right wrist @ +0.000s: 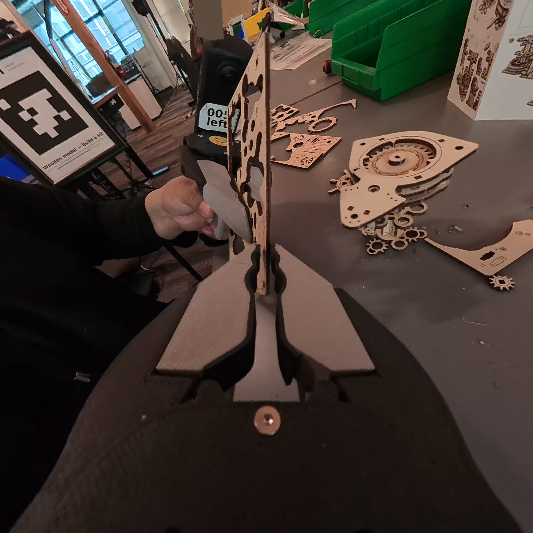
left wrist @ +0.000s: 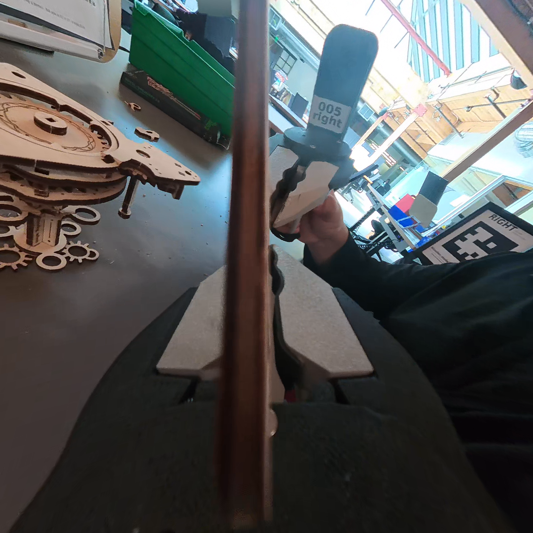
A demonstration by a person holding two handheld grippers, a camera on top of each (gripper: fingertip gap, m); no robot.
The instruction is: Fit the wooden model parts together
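Here the grey table is carrying the kit: a half-built wooden model of stacked plates and gears is sitting well right of the tools, with loose offcuts and small gears around it. Both tools are holding one punched plywood sheet on edge above the table's near side. The right tool is clamping the sheet's lower corner; the left tool is closing on the same sheet, which fills its view edge-on as a dark strip. Step in hand, by my reading: freeing a part from its carrier sheet, fitting not yet begun. Next move is likely calling for pressing a piece out, then carrying it across to the model.
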